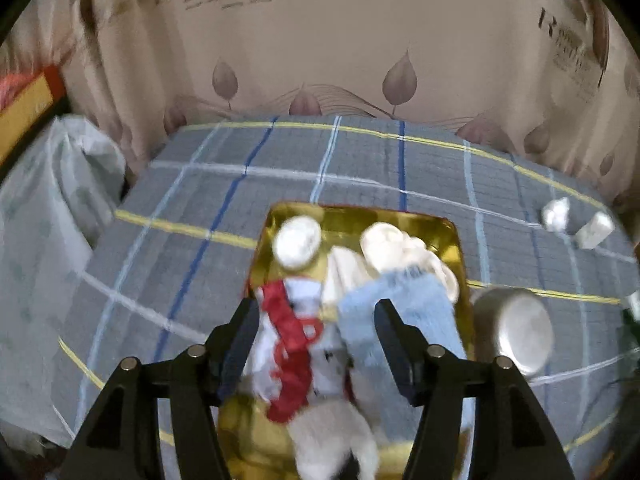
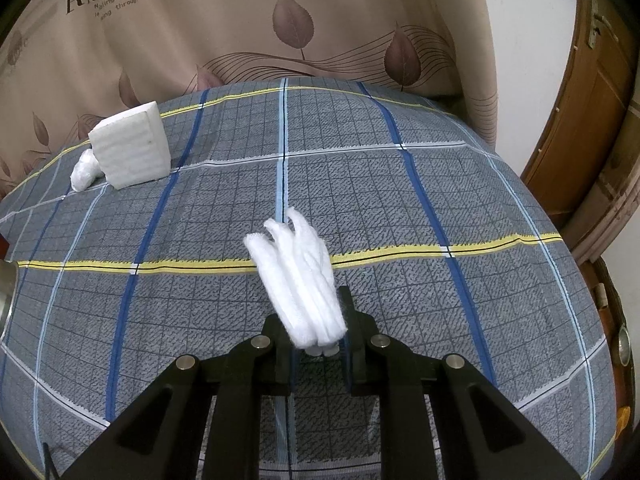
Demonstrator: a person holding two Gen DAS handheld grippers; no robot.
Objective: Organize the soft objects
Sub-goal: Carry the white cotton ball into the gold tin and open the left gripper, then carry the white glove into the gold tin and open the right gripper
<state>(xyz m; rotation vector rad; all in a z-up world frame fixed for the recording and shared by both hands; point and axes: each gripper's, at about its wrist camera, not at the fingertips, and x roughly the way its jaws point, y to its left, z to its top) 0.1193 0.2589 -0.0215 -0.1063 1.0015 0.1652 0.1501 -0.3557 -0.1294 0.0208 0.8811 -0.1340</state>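
My left gripper [image 1: 316,308] hangs open over a gold tray [image 1: 360,216] on the plaid sheet. A white plush toy with a red scarf [image 1: 296,344] lies in the tray between and below the spread fingers, and the pads do not press on it. A light blue fuzzy cloth [image 1: 400,300], a cream cloth [image 1: 392,246] and a round white pad [image 1: 298,242] also fill the tray. My right gripper [image 2: 316,320] is shut on a white fluffy bundle [image 2: 298,276], which sticks up and forward above the sheet.
A metal tin [image 1: 516,328] lies just right of the tray. A white foam block [image 2: 130,146] and a small white wad [image 2: 84,172] sit at the sheet's far edge. A leaf-print curtain [image 2: 304,20] hangs behind, a pale bundle [image 1: 52,216] lies left, and a wooden door [image 2: 592,120] stands right.
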